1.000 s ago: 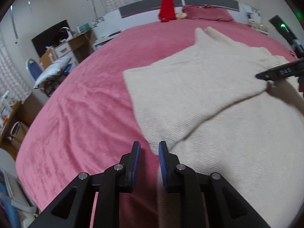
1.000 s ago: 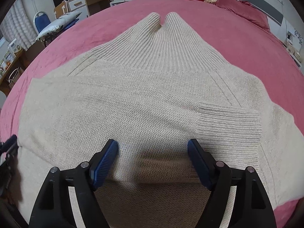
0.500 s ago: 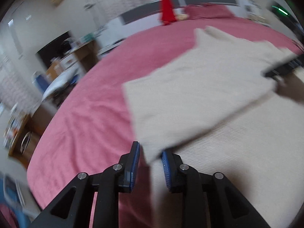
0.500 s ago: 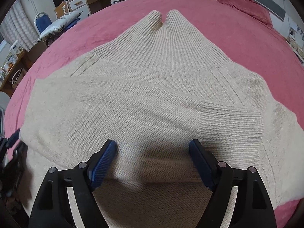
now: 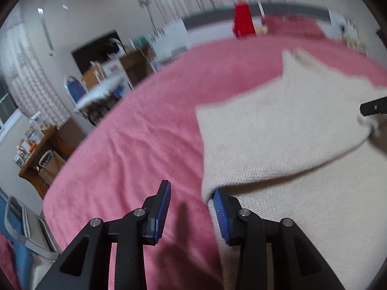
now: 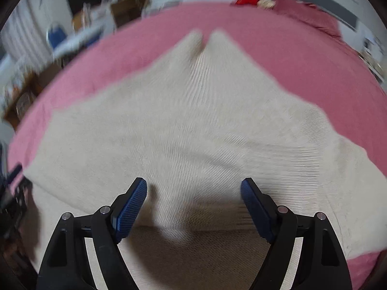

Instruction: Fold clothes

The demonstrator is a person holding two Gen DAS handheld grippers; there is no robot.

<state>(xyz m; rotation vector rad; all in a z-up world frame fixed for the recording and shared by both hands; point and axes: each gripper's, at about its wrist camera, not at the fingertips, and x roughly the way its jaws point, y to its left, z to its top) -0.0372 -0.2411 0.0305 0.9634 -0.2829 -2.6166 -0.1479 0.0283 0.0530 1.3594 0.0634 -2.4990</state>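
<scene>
A cream knit sweater (image 5: 278, 125) lies on a pink bed cover (image 5: 135, 145), with a folded-over panel on top. My left gripper (image 5: 191, 207) is open at the sweater's left edge; the fold's corner (image 5: 210, 186) droops over its right finger. The right gripper's finger tip (image 5: 373, 107) shows at the far right of this view. In the right wrist view the sweater (image 6: 193, 120) fills the middle, collar pointing away. My right gripper (image 6: 193, 198) is open wide just above the folded edge, holding nothing.
The pink bed cover (image 6: 302, 48) spreads around the sweater. A red garment (image 5: 243, 21) and a pink pillow (image 5: 292, 25) are at the headboard. A blue chair (image 5: 73, 91), desk and wooden shelf (image 5: 36, 149) stand left of the bed.
My left gripper has opened and let go of the fold's corner, pulling back a little. My right gripper stayed open and lifted slightly. Both views are blurred by motion.
</scene>
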